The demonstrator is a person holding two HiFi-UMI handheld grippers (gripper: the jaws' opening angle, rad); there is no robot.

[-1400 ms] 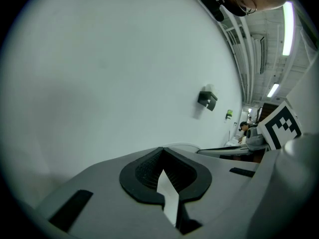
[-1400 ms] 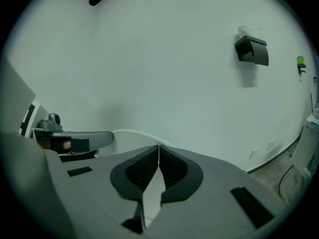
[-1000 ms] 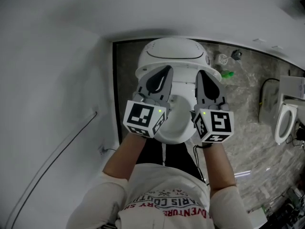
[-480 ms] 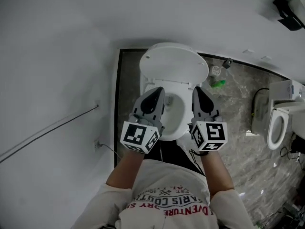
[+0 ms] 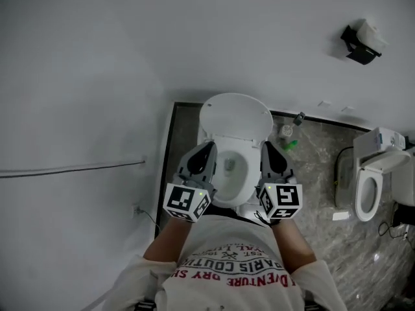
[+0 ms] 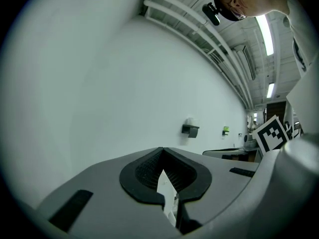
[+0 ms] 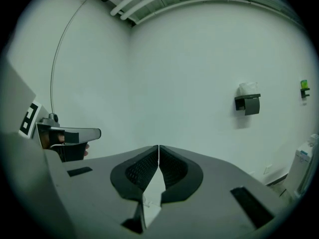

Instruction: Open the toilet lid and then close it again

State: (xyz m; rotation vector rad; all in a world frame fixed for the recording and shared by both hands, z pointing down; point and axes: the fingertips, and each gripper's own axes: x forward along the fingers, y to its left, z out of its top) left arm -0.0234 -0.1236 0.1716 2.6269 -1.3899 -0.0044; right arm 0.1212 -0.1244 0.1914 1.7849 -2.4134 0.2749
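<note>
- Two hand-held grippers sit side by side over the toilet bowl [image 5: 228,167]. The left hand-held gripper [image 5: 209,149] is over its left rim and the right hand-held gripper [image 5: 266,148] over its right rim.
- Both have their jaws closed tip to tip, with nothing gripped between them.
- Both gripper views look along the jaws at a bare white wall.
- Beyond the jaw tips, the toilet lid [image 5: 235,114] stands open against that wall, clear of both grippers.
- Behind the toilet's right side, a small green thing [image 5: 290,145] lies on the grey stone floor [image 5: 311,193].
- High on the wall to the right hangs a paper holder [image 5: 360,43].
- Well apart on the right stands a second toilet [image 5: 365,193].
</note>
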